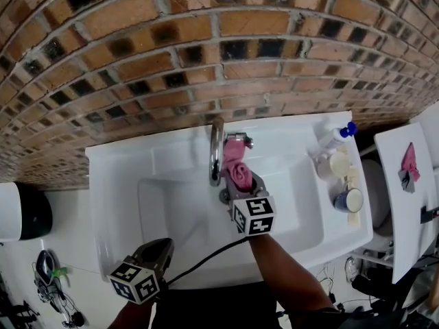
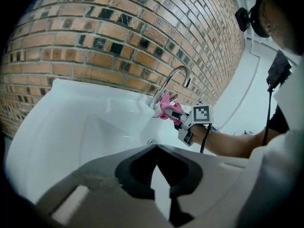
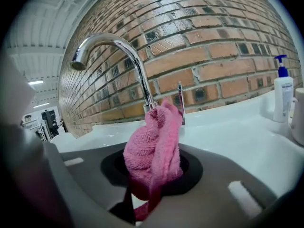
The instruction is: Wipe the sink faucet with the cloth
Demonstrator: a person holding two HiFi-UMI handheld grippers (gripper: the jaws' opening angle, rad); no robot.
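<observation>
Presently, the cloth (image 3: 154, 146), judged soft and limp, is clamped at its bunched end by the right gripper (image 3: 151, 186), while the left gripper (image 2: 159, 170) is closed empty.

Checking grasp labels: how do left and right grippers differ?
The right gripper has its jaws clamped on the pink cloth; the left gripper has them together on nothing. The right gripper is at the faucet base; the left gripper hangs near the sink front edge. Both carry a marker cube.

Grey left gripper (image 1: 163, 247) and right gripper (image 1: 241, 182) carry black-and-white marker cubes (image 1: 252, 215), with a black cable (image 1: 206, 258); clothing (image 1: 206, 308) seemingly dark.
</observation>
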